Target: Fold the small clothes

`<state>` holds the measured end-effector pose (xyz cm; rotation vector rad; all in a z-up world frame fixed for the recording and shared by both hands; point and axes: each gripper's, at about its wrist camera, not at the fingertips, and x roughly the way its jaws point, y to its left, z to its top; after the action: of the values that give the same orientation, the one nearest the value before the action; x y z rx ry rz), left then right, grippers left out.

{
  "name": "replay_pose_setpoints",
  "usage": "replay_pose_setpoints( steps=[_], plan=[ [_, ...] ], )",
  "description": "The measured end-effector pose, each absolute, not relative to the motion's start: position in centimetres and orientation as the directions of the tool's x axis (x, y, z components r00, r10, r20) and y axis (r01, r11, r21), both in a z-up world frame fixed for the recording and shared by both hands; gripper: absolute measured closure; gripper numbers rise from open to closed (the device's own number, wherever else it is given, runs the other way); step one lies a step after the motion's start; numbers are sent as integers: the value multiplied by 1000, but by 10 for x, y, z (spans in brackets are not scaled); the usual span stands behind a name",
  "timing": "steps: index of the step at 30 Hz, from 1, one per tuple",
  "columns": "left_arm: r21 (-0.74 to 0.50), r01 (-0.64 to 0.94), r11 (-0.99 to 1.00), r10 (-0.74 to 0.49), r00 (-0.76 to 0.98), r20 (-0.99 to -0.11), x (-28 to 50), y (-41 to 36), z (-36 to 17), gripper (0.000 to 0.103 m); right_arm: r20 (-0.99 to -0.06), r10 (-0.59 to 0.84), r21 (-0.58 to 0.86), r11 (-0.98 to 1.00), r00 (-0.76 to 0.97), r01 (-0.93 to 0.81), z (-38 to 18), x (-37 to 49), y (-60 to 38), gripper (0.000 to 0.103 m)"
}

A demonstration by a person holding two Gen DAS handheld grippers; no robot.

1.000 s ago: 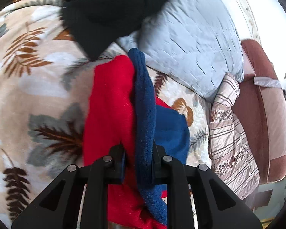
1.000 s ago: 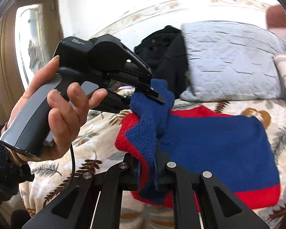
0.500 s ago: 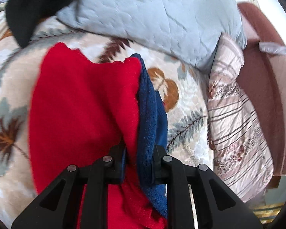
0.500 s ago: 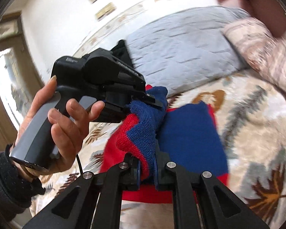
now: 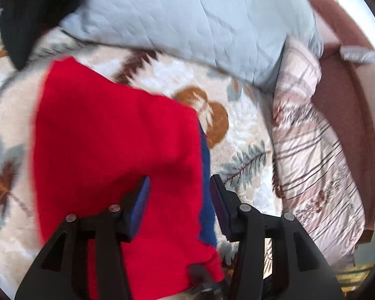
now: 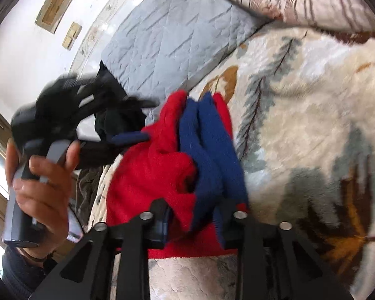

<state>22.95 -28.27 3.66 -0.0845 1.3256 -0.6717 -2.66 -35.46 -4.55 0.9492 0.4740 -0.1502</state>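
Observation:
A small red and blue knitted sweater (image 5: 117, 150) lies folded on the leaf-patterned blanket (image 5: 240, 135), red side up with a blue edge on the right. My left gripper (image 5: 180, 195) points down over its near edge. Its jaws are opening, with the cloth slack between the pads and not pinched. In the right wrist view the sweater (image 6: 157, 175) bunches in red and blue folds. My right gripper (image 6: 195, 212) straddles those folds, its jaws opening too. A hand (image 6: 42, 190) holds the left gripper (image 6: 142, 121) at the sweater's far side.
A grey quilted pillow (image 5: 200, 30) lies behind the sweater, with a striped pillow (image 5: 310, 155) to its right. A black garment (image 5: 30, 15) sits at the back left. A brown padded headboard (image 5: 345, 105) bounds the bed on the right.
Both grippers were shut on the sweater's doubled edge and carried it across the blanket. Their jaws have now parted, and the sweater lies folded with red on top.

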Motion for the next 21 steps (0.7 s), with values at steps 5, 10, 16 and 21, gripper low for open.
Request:
replay_pose_setpoints(
  steps=[5,10,16,21],
  plan=[
    [-400,330,855,-476,192,-859,241,-205,40,44,-295,-11,791,557,955,251,-10,-39,-387,65],
    [-481,228,847,-515,118,-849,244,-171,1,44,-419,190,724,660,888,201,1,62,-401,58],
    [-485,254,837,-527,138,-838,237,-173,-3,41,-666,223,567,772,712,289,-27,140,-385,85],
    [-429,317,846,-503,207,-839,231,-178,9,40,-532,152,556,804,833,209,3,121,-389,89]
  ],
)
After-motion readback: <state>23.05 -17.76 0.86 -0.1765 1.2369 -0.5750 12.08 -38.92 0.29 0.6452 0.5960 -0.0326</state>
